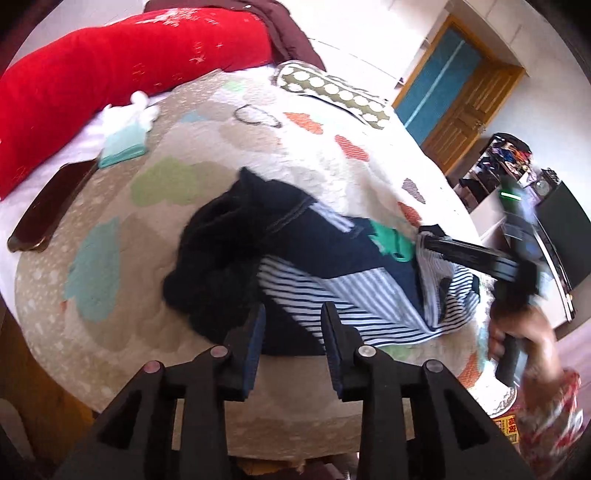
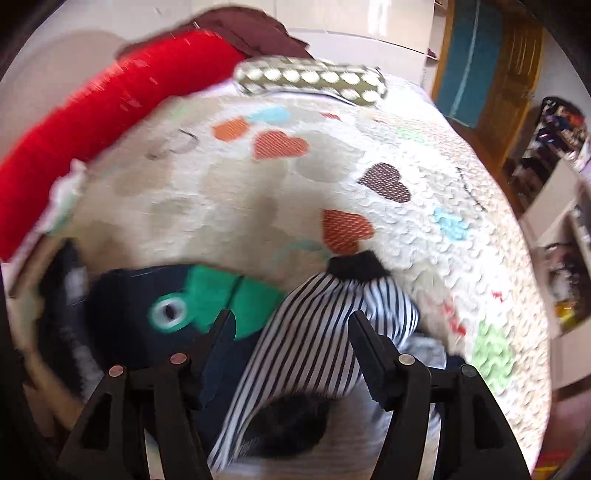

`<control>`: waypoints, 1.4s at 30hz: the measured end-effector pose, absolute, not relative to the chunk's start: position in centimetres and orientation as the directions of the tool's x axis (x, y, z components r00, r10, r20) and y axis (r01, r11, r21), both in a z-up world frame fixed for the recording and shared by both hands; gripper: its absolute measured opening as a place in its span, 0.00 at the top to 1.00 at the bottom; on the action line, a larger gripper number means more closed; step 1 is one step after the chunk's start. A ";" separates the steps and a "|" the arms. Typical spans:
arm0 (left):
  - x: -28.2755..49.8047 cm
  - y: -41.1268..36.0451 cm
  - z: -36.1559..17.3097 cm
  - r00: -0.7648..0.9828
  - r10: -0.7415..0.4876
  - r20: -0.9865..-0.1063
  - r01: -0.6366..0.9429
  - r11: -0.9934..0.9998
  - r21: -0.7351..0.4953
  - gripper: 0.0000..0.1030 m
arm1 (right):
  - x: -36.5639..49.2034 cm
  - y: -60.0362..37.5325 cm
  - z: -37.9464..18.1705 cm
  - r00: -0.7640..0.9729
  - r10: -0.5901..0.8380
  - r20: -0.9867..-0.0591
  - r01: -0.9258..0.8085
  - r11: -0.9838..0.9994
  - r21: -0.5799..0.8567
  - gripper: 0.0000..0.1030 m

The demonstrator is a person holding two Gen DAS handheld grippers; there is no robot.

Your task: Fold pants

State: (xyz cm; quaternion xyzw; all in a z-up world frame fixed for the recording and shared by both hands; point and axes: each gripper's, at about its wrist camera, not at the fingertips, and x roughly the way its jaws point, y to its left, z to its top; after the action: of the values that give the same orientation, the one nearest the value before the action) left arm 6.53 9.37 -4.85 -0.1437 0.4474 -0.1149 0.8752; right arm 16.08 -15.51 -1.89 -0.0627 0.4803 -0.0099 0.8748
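left wrist view: the left gripper (image 1: pixel 293 317) hangs over the near edge of the pants (image 1: pixel 295 254), jaws parted with nothing pinched between them. the pants lie crumpled on the bedspread (image 1: pixel 221 147), navy and striped. a hand (image 1: pixel 517 332) holds the right gripper (image 1: pixel 432 240) at their far side.

right wrist view: the right gripper (image 2: pixel 290 325) stands released, wide apart above a striped leg (image 2: pixel 314 332).

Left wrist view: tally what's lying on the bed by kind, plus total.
Pants: 1
Red bolster: 1
Polka-dot pillow: 1
Maroon cloth: 1
Folded teal-and-white cloth: 1
Dark flat object, unidentifiable: 1
Total: 6
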 end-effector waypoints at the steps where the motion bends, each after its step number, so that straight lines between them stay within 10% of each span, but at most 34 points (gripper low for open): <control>1: 6.3 9.2 -4.7 0.577 -0.335 -0.745 0.079 0.931 -0.356 0.69 | 17.4 -15.4 -2.7 0.510 -0.117 -0.852 -0.036 0.987 -0.157 0.60; 2: 6.1 9.2 -4.7 0.579 -0.338 -0.743 0.084 0.930 -0.357 0.68 | 18.2 -15.5 -3.5 0.480 -0.125 -0.868 -0.044 0.985 -0.166 0.97; 13: 8.1 9.9 -4.3 0.567 -0.351 -0.745 0.063 0.921 -0.385 0.65 | 8.5 -26.8 0.3 0.609 -0.064 -0.791 0.118 0.993 0.011 0.98; 25: 19.0 0.9 -4.8 0.523 -0.186 -0.832 0.102 0.983 -0.155 0.54 | 0.4 -32.0 -4.2 0.580 0.048 -0.814 0.223 0.951 0.215 0.97; 31: 16.1 6.8 -8.7 0.455 -0.106 -0.884 -0.005 0.993 -0.121 0.54 | -2.4 -31.3 -2.1 0.652 0.034 -0.758 0.187 0.961 0.204 0.65; 42: 5.9 15.3 -10.1 0.503 -0.157 -0.850 -0.123 0.960 -0.250 0.54 | -0.2 -25.7 1.0 0.696 0.119 -0.708 0.029 0.981 0.193 0.54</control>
State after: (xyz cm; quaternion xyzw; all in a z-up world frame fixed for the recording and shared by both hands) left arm 5.89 15.27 -10.06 -0.1403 0.4982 -0.0100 0.8556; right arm -0.17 -25.74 0.95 0.0949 0.3891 0.0246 0.9160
